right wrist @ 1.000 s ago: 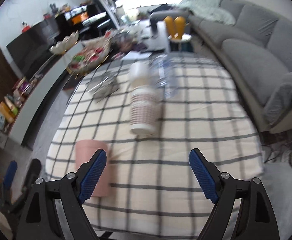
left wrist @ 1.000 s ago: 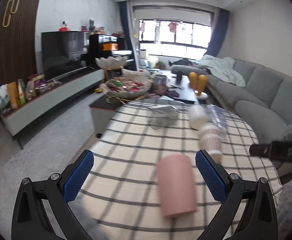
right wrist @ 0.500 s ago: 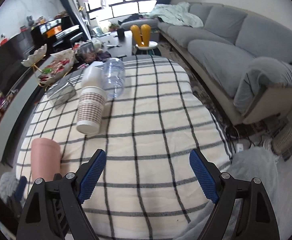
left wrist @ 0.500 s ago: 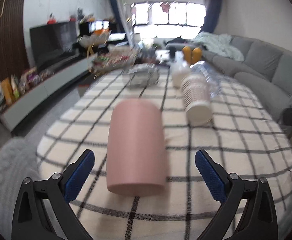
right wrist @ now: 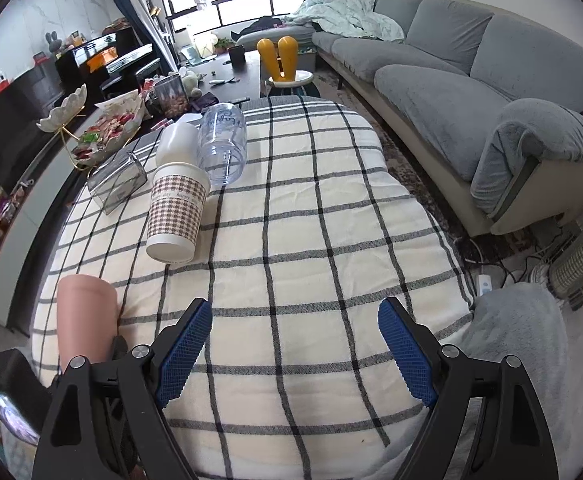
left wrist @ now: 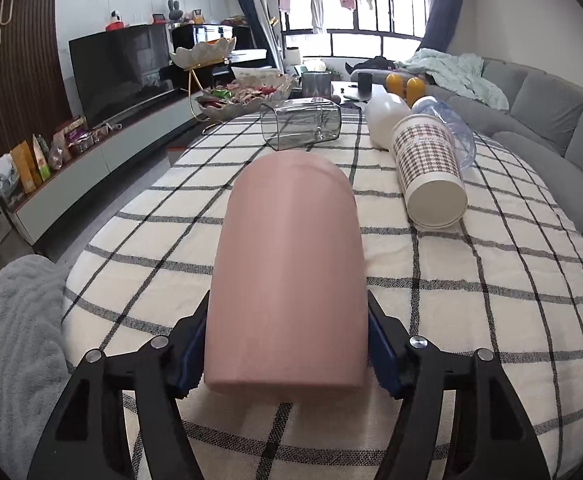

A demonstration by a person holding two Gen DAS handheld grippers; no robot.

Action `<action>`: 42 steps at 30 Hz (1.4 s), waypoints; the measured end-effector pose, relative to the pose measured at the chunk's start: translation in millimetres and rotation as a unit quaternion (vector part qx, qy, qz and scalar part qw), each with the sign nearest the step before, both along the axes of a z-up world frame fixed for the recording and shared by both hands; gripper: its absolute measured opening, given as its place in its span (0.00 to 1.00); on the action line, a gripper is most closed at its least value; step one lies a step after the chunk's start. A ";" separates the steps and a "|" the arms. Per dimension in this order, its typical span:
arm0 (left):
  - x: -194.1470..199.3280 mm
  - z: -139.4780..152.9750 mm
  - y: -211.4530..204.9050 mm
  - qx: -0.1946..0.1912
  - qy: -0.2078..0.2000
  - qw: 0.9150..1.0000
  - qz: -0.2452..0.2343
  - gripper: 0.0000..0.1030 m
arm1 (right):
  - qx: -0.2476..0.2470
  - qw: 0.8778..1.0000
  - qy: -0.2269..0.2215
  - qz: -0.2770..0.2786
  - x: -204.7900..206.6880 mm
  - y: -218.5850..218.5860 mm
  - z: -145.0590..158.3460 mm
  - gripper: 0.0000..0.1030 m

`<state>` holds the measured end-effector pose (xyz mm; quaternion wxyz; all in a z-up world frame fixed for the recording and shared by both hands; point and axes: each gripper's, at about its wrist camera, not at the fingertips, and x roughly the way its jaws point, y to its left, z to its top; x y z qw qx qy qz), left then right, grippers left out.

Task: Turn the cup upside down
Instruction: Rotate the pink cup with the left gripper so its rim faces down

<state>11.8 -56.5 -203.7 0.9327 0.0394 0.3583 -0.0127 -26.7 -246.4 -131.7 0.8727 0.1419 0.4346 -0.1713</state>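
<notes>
A pink cup lies on its side on the checked tablecloth, its flat base toward the camera. My left gripper is shut on the pink cup near its base, with the blue pads pressed on both sides. In the right wrist view the pink cup shows at the lower left, held by the left gripper. My right gripper is open and empty above the near edge of the table, to the right of the cup.
A houndstooth paper cup, a clear plastic bottle, a white bottle and a clear glass container lie on the table beyond. A grey sofa stands at the right, a TV console at the left.
My left gripper has moved forward around the pink cup and closed on it. My right gripper has stayed open, its view shifting slightly.
</notes>
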 end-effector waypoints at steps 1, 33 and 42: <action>0.6 0.2 0.0 -0.002 0.000 1.000 -0.001 0.65 | 0.000 1.000 0.000 0.000 0.4 0.0 -0.1 0.83; 85.9 70.5 -22.4 0.142 0.469 0.862 -0.132 0.64 | 0.120 0.992 0.043 -0.017 28.8 -7.2 56.9 0.83; 108.3 43.4 -43.0 0.197 0.568 0.789 -0.130 0.64 | 0.159 0.983 0.082 -0.023 60.9 -29.0 38.9 0.83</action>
